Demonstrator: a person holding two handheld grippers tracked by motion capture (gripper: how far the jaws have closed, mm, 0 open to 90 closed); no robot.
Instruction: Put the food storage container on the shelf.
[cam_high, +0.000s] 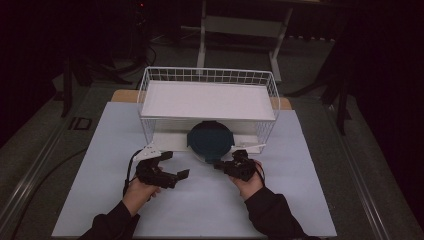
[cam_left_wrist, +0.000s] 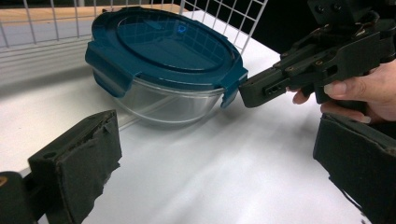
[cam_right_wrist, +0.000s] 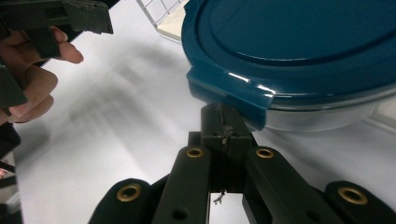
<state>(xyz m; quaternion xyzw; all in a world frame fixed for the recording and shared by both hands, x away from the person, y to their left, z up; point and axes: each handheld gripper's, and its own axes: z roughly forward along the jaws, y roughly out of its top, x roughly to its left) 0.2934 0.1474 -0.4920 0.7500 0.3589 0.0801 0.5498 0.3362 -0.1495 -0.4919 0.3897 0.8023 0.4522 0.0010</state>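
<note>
The bowl (cam_high: 210, 140), clear glass with a blue lid (cam_left_wrist: 173, 44), sits half under the front edge of the wire rack (cam_high: 207, 76), its near side sticking out onto the white mat (cam_high: 200, 205). I have my right gripper (cam_high: 221, 164) at the bowl's near-right side, jaws pressed together, with the tips nosed in just beneath one of the lid's latch tabs (cam_right_wrist: 233, 93). I can't tell whether they pinch the tab's edge or merely touch its underside. My left gripper (cam_high: 176, 165) stands off to the bowl's near-left, jaws wide apart, holding nothing.

I judge this to be the unlatching step: the right tips are set to pry that tab up and away from the glass. The next move calls for a small upward lever of the right wrist. The bowl looks free to slide, so I'd bring the left jaws in against its near-left wall to steady it first. Other tabs around the lid look down as yet.
</note>
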